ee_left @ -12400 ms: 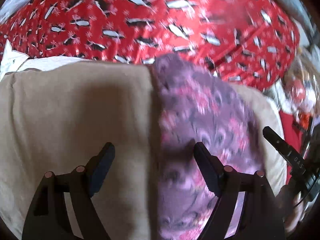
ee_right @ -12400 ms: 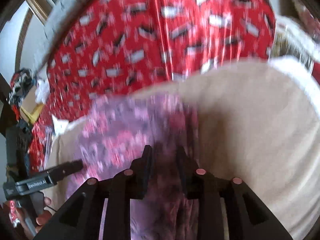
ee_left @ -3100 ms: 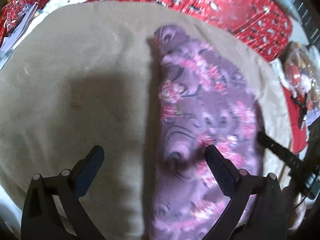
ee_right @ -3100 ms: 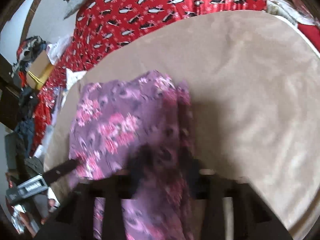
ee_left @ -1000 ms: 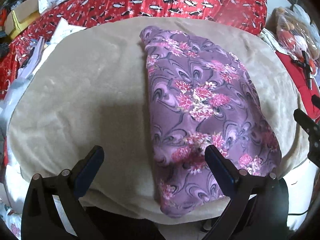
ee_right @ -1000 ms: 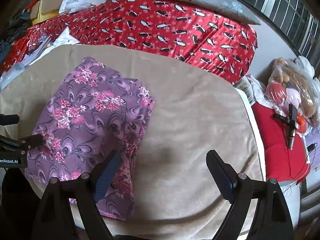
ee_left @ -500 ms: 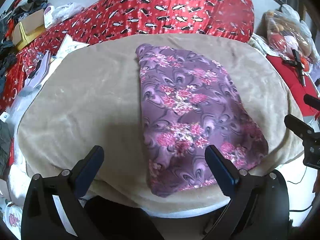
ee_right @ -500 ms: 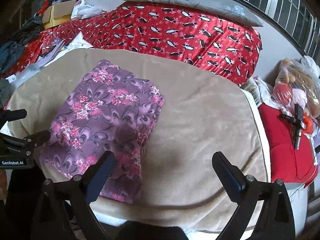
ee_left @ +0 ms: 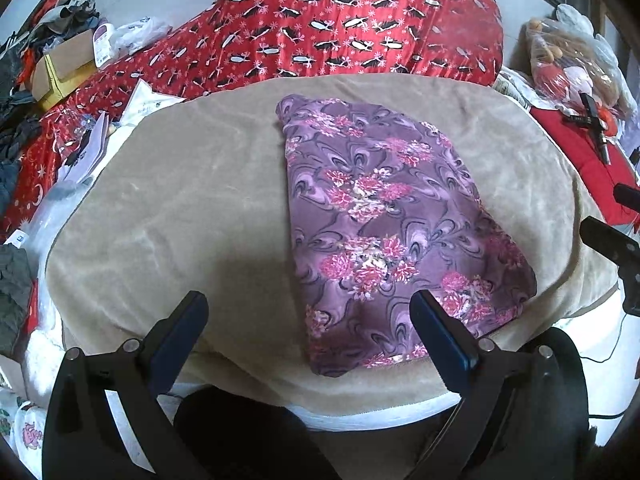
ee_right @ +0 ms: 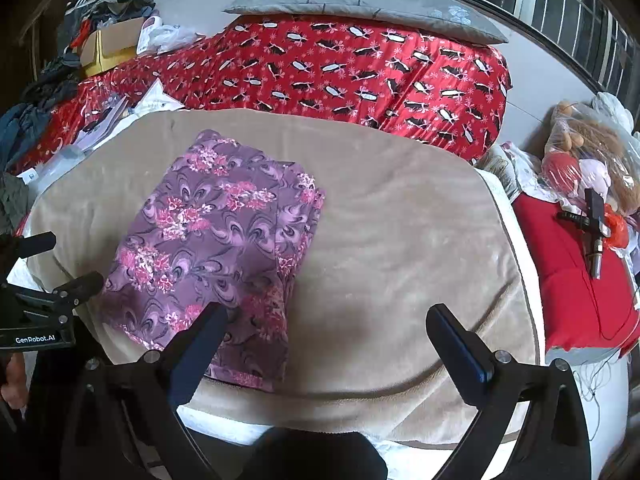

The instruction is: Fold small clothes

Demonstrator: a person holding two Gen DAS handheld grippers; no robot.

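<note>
Both claws are hanging over the near edge of the bed, jaws spread wide, nothing between them and nothing gripped. Left claw (ee_left: 306, 312) is sitting with one finger over bare tan blanket (ee_left: 180, 208) and the other over the near end of the purple floral garment (ee_left: 380, 216), not touching it. Right claw (ee_right: 328, 326) is framing mostly bare blanket (ee_right: 400, 232); its left finger is overlapping the garment's (ee_right: 216, 248) near right corner in view, its right finger is well clear of it. Garment is lying folded into a long flat rectangle on the blanket, running from the near edge toward the red patterned quilt (ee_left: 352, 36), closer to the left claw's side as the right wrist view shows it. A lengthwise fold line is showing along its right portion in that view. The folded edges are looking fairly even, near end slightly overhanging the blanket's curve. Red quilt is bunching up behind the blanket with a grey pillow (ee_right: 360, 4) on top. Bagged stuffed toys (ee_right: 588, 160) are sitting off to the right on a red cushion (ee_right: 576, 292), well apart from the garment. Papers and a cardboard box (ee_left: 60, 68) are cluttering the far left.
</note>
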